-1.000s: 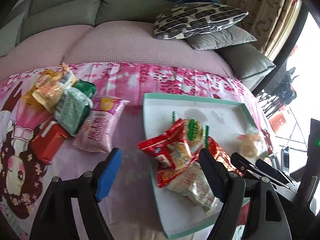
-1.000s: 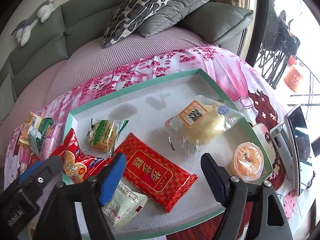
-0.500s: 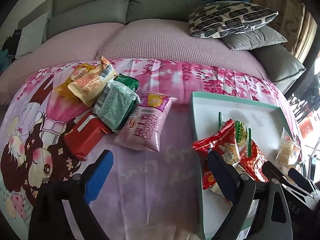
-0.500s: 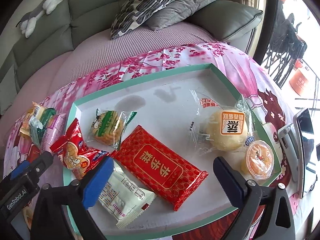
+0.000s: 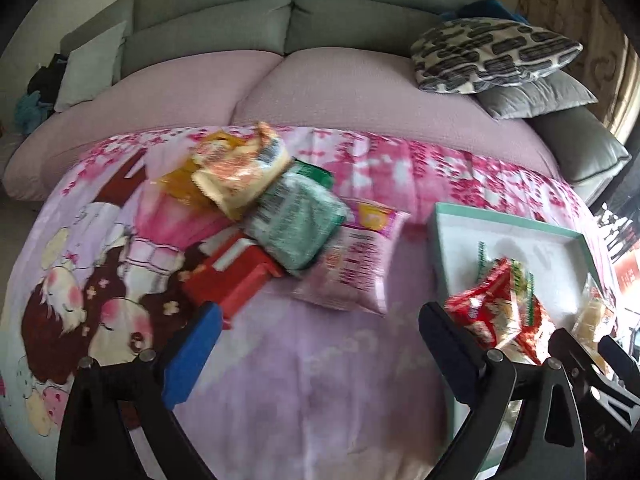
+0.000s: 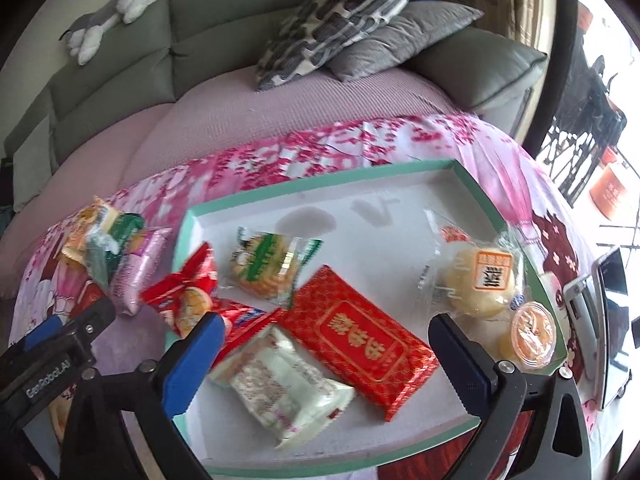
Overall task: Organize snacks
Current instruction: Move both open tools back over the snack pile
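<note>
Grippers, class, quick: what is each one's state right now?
Left gripper: open, holding nothing, jaws just widened.
Right gripper: open, holding nothing, over the tray.

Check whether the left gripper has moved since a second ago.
Yes. The left gripper has swung left, away from the teal tray and toward the snack pile on the blanket; its jaws have been opening with nothing between them.

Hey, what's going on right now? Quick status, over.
Both grippers, left and right, just opened, empty. Six snacks in tray; pile waits on the cloth. Nothing in the way.
</note>
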`<action>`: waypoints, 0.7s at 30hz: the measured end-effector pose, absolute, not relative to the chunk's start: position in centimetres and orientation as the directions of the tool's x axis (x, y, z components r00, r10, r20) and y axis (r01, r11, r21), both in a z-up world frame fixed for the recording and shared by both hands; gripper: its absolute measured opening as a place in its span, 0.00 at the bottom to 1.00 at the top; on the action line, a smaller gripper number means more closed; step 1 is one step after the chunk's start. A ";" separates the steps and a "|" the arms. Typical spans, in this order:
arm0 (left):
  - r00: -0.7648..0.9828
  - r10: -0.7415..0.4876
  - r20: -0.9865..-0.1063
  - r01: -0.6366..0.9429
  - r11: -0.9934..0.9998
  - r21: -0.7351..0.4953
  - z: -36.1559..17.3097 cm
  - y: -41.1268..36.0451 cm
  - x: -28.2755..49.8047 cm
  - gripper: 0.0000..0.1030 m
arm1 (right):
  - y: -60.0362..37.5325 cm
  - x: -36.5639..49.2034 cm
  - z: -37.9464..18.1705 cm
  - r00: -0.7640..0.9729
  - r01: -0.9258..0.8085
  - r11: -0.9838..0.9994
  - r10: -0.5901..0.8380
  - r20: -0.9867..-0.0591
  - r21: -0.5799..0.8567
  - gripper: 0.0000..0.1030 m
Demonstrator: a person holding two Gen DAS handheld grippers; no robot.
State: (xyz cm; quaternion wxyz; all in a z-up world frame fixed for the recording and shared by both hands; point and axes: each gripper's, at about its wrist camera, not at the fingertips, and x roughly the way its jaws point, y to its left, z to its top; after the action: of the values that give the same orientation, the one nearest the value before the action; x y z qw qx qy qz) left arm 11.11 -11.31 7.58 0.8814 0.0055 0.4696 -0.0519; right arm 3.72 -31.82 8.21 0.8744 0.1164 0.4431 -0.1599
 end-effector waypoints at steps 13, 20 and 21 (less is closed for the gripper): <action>0.556 0.017 -0.831 -0.060 0.998 -0.019 7.8 -4.1 12.1 0.96 | -24.0 5.3 8.2 0.596 0.212 0.976 -0.087 -0.799 0.052 1.00; 0.540 0.027 -0.842 -0.117 0.992 -0.043 7.2 -1.1 12.5 0.96 | -20.9 5.7 8.0 0.631 0.141 0.987 -0.029 -0.776 0.077 0.96; 0.532 0.032 -0.846 -0.129 0.991 -0.044 6.9 -0.7 12.7 0.96 | -20.4 5.8 7.9 0.633 0.126 0.989 -0.018 -0.774 0.080 0.94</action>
State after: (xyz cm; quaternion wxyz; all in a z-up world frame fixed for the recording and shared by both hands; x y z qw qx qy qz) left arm 12.71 -0.71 6.95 0.8738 -0.0505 0.4815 0.0463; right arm 5.85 -20.38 7.89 0.9013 0.0632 0.4266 -0.0399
